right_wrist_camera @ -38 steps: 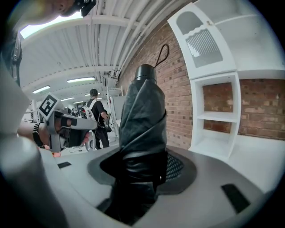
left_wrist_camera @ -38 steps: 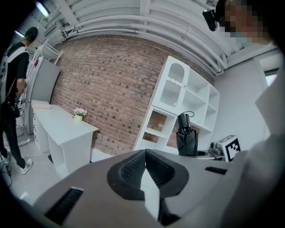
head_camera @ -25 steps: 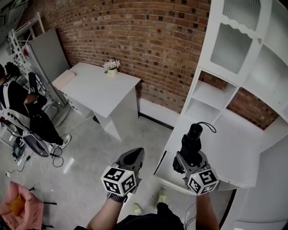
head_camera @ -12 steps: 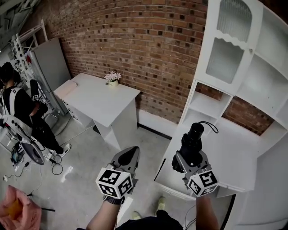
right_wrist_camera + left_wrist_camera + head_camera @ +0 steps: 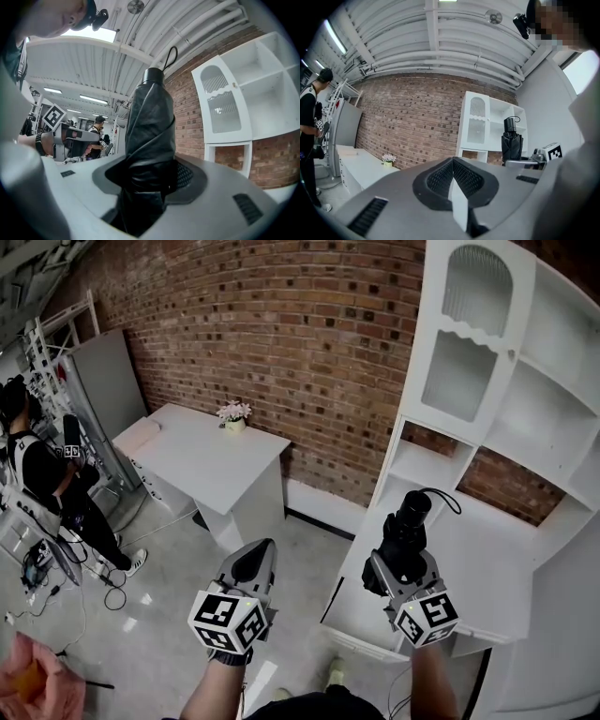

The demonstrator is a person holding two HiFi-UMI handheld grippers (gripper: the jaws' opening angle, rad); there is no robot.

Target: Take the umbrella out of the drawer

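A black folded umbrella [image 5: 404,526] with a wrist loop stands upright in my right gripper [image 5: 398,554], whose jaws are shut on its lower body. In the right gripper view the umbrella [image 5: 150,136] fills the middle, rising from between the jaws. It is held above the white cabinet's counter [image 5: 487,559]. My left gripper [image 5: 251,568] hovers to the left over the floor, jaws shut and holding nothing. In the left gripper view the pads [image 5: 454,180] meet, and the umbrella [image 5: 512,140] shows at the right. The drawer is not visible.
A tall white cabinet [image 5: 506,399] with open shelves stands at the right against the brick wall. A white table [image 5: 202,451] with a small flower pot [image 5: 233,414] stands at the left. A person [image 5: 47,479] stands by equipment at the far left.
Both grippers have risen, the right one lifting the umbrella with it. The head view has tilted up, showing more of the cabinet's top.
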